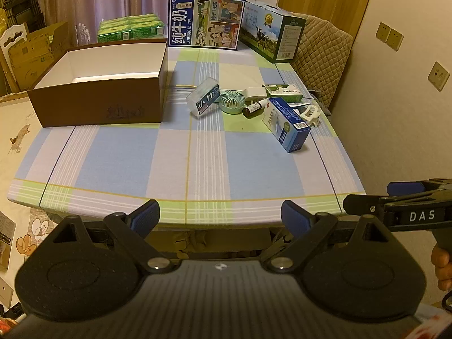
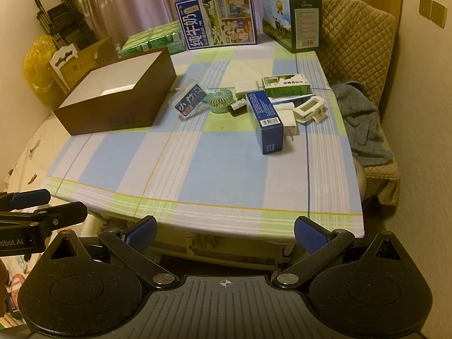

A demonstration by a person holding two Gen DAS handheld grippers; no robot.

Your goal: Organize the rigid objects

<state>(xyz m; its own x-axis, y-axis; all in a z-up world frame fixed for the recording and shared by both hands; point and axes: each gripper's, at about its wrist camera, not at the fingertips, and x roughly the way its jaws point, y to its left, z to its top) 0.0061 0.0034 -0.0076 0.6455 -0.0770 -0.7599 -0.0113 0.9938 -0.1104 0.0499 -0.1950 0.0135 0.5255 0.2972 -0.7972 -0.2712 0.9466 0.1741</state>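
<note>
Both tools, left tool & right tool, are held wide w/ nothing gripped, short of the worktop edge. Blue carton, mint fan & clear case are clustered right of the brown box.

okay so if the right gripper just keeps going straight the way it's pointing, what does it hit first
Probably the bare checked tablecloth near the front of the table. The open right gripper points forward and down at that empty stretch, short of the blue box and the clutter behind. Depth is hard to judge through the fisheye.
</note>
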